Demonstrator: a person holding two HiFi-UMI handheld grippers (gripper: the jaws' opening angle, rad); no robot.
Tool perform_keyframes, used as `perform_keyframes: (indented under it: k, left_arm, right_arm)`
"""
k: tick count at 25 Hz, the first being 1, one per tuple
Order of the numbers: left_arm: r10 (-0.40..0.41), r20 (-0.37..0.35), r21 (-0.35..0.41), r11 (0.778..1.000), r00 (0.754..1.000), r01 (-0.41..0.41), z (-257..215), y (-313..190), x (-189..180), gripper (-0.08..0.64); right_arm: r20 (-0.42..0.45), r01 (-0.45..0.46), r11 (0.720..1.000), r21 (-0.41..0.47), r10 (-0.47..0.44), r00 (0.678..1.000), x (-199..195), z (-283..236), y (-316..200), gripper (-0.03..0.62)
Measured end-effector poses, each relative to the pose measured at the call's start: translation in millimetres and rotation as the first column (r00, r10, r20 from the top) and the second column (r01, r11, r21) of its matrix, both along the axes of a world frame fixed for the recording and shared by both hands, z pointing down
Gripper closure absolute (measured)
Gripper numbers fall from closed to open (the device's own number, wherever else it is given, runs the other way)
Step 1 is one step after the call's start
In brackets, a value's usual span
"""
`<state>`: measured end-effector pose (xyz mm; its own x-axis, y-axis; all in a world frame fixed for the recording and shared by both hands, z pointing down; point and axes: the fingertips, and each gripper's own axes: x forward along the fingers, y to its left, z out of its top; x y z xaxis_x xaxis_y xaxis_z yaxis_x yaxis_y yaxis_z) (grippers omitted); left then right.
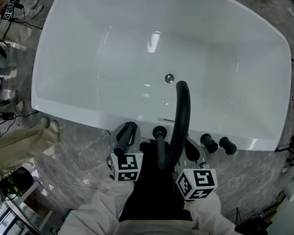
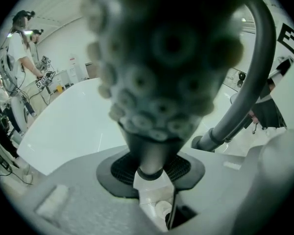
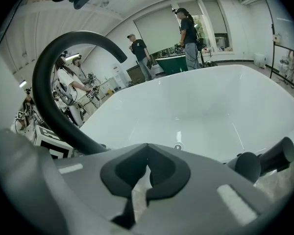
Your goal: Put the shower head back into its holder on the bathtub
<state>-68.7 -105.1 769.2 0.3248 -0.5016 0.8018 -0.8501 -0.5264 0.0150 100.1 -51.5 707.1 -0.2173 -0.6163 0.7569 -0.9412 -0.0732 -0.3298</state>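
- The white bathtub [image 1: 78, 115] fills the space below me, and the fittings sit on its near rim.
- The black spout [image 1: 182, 111] arcs up between my two claws. If I swing sideways, the shower head could knock it.
- The shower head [image 1: 127, 133] is in my left claw [image 2: 152, 168], above the near rim and not yet seated. The jaws stand wide and clamp its neck, with the nozzle face close to the camera.
- My grip is low on a smooth taper, so a tilt could let the shower head slip and drop.
- My right claw [image 3: 146, 151] is closed and empty, too far off to catch anything.
- The dark socket [image 1: 160, 131] beside the spout is, I judge, the holder. If I misalign, the handle will jam on its edge.
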Motion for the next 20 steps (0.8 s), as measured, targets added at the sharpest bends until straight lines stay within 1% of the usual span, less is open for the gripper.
perform_keyframes:
  k: [3, 8, 15, 20]
  left_arm:
    - [-0.011, -0.001, 0.018, 1.0, 1.0, 0.011, 1.1, 0.1, -1.0, 0.416]
    - [-0.025, 0.002, 0.026, 0.999, 1.0, 0.025, 1.3, -0.8, -2.2, 0.414]
    - [-0.04, 0.003, 0.02, 0.999, 0.999, 0.04, 1.0, 0.5, -4.6, 0.411]
    - [-0.044, 0.019, 0.012, 0.999, 0.999, 0.044, 1.9, 4.6, -7.9, 0.403]
  right_arm:
    - [0.003, 0.006, 1.0, 0.003, -0.006, 1.0, -0.8, 0.9, 0.7, 0.586]
    - [0.0, 0.014, 1.0, 0.007, -0.014, 1.0, -0.8, 1.4, 1.1, 0.586]
    - [-0.004, 0.019, 1.0, 0.009, -0.019, 1.0, 0.3, -0.8, 3.3, 0.586]
    - [-0.005, 0.021, 1.0, 0.013, -0.021, 1.0, -0.8, -1.2, 8.1, 0.586]
